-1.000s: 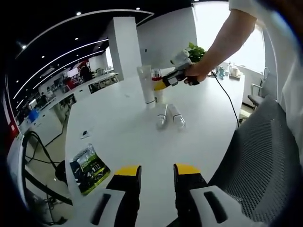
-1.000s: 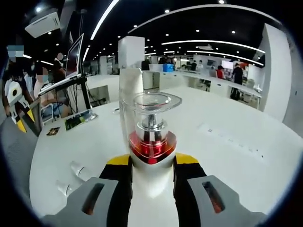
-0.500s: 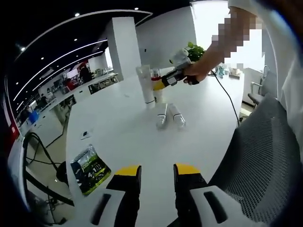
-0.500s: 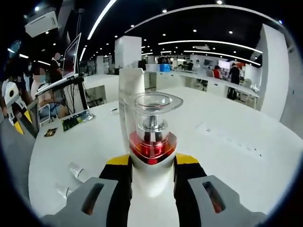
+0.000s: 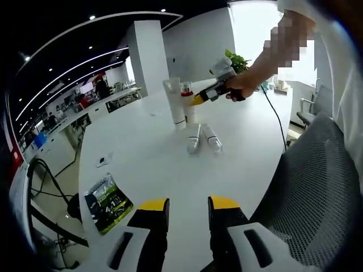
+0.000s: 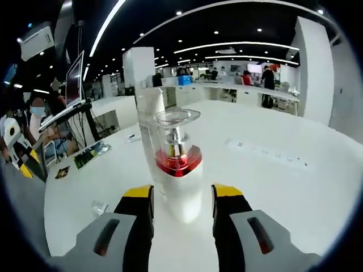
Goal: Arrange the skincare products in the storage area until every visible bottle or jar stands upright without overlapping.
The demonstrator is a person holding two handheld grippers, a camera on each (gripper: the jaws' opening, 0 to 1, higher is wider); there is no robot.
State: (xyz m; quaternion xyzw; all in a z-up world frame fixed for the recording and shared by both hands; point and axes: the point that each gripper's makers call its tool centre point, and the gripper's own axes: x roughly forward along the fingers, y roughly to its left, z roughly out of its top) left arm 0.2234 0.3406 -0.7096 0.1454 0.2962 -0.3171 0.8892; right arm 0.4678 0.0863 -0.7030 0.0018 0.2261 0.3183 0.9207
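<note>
Two slim clear tubes (image 5: 202,139) lie flat, side by side and nearly touching, on the smooth white bench (image 5: 147,164). Behind them, a tall white tube (image 5: 175,103) stands upright on its cap, with a pump bottle (image 6: 177,170) just beside it. In the right gripper view the pump bottle is upright: a white rounded body, a glossy red collar and a clear plastic cover over a metal pump. It sits just beyond the right tongs (image 6: 179,196), whose yellow-tipped jaws stand apart, one on each side of it and not pressing it. In the left gripper view a hand (image 5: 243,88) holds the right tongs near the bottle's top. The left tongs (image 5: 188,205) hover low over the near bench edge, parted and holding nothing. A glossy printed packet (image 5: 106,202) lies flat at that edge, and a grey mesh chair (image 5: 315,192) stands beside the bench.
</note>
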